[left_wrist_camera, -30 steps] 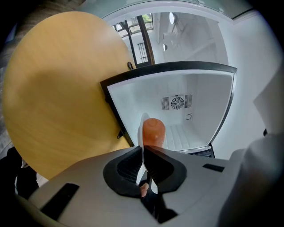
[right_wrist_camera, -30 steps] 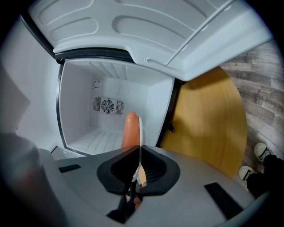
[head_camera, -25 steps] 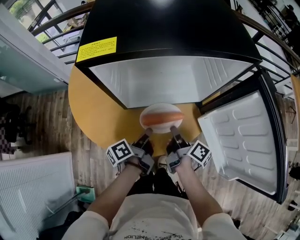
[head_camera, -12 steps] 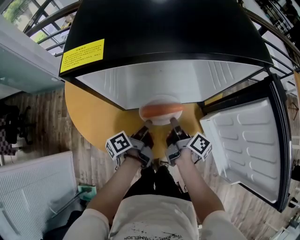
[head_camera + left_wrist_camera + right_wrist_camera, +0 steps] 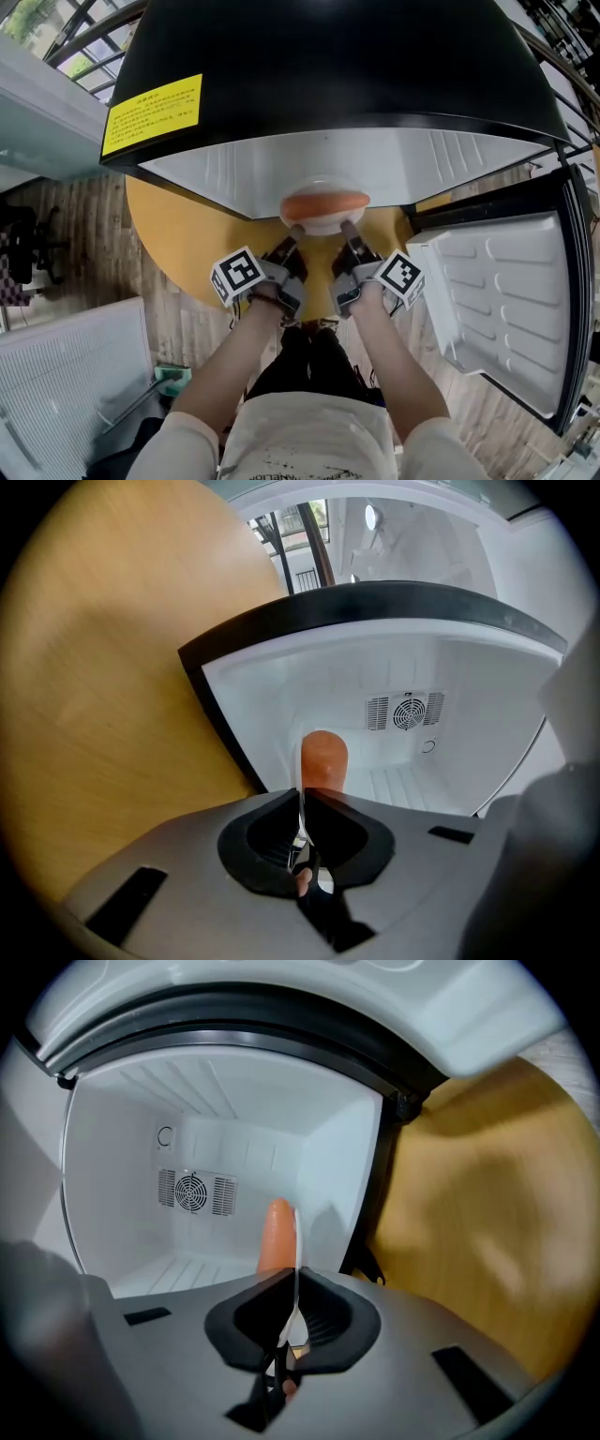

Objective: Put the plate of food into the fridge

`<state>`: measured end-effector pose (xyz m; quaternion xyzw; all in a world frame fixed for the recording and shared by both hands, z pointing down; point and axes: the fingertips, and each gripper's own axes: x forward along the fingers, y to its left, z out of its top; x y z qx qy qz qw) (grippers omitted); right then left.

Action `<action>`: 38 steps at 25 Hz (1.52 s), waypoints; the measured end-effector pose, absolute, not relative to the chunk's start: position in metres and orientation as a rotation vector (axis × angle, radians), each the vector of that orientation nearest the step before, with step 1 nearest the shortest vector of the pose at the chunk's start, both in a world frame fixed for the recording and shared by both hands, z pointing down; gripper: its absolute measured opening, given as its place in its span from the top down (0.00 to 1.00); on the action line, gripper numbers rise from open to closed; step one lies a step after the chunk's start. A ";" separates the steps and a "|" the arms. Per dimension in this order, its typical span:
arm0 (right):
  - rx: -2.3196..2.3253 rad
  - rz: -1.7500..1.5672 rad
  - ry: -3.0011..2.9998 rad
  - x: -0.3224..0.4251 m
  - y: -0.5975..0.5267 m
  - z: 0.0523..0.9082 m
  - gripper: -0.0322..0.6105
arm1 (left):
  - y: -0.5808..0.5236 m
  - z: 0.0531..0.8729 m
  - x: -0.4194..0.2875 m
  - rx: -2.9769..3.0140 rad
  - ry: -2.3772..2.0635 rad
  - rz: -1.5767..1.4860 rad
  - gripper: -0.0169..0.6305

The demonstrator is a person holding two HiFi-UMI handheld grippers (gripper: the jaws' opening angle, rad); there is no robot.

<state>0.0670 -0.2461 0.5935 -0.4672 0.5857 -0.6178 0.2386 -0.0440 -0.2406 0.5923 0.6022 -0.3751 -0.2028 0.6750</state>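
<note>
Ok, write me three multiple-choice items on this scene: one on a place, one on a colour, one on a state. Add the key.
1. Where is the plate?
A. on top of the fridge
B. at the fridge's open front
C. deep against the fridge's back wall

2. What colour is the label on the fridge top?
A. yellow
B. blue
C. green

3. How do the left hand-held gripper and the right hand-held gripper stand?
A. both open, off the plate
B. only the left shut on it
C. both shut on the plate's rim

Key: 1 B, the head view shows it at the fridge's mouth. 2 A, the label is plainly yellow. 3 C, each gripper view shows its jaws pinching the thin white rim.
</note>
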 end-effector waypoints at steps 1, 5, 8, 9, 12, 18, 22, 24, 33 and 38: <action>-1.281 -1.692 1.602 0.067 -0.248 0.595 0.90 | -0.243 0.594 -0.044 1.353 -0.843 -0.459 0.92; -1.288 -1.697 1.599 0.069 -0.252 0.601 0.90 | -0.247 0.600 -0.042 1.337 -0.843 -0.465 0.92; -1.289 -1.700 1.597 0.068 -0.257 0.604 0.90 | -0.251 0.603 -0.043 1.332 -0.848 -0.469 0.92; -1.288 -1.701 1.595 0.068 -0.259 0.605 0.90 | -0.253 0.604 -0.044 1.333 -0.849 -0.470 0.92; -1.283 -1.703 1.595 0.066 -0.264 0.608 0.90 | -0.258 0.607 -0.045 1.335 -0.851 -0.467 0.92; -1.296 -1.715 1.576 0.066 -0.270 0.615 0.90 | -0.264 0.613 -0.045 1.319 -0.854 -0.473 0.92; -1.304 -1.718 1.567 0.067 -0.274 0.618 0.90 | -0.269 0.617 -0.044 1.306 -0.849 -0.482 0.92; -1.307 -1.718 1.569 0.067 -0.276 0.620 0.90 | -0.271 0.619 -0.044 1.299 -0.848 -0.487 0.92; -1.308 -1.719 1.550 0.069 -0.286 0.626 0.90 | -0.280 0.625 -0.043 1.257 -0.854 -0.514 0.92; -1.307 -1.713 1.528 0.069 -0.289 0.628 0.90 | -0.284 0.626 -0.043 1.255 -0.864 -0.515 0.92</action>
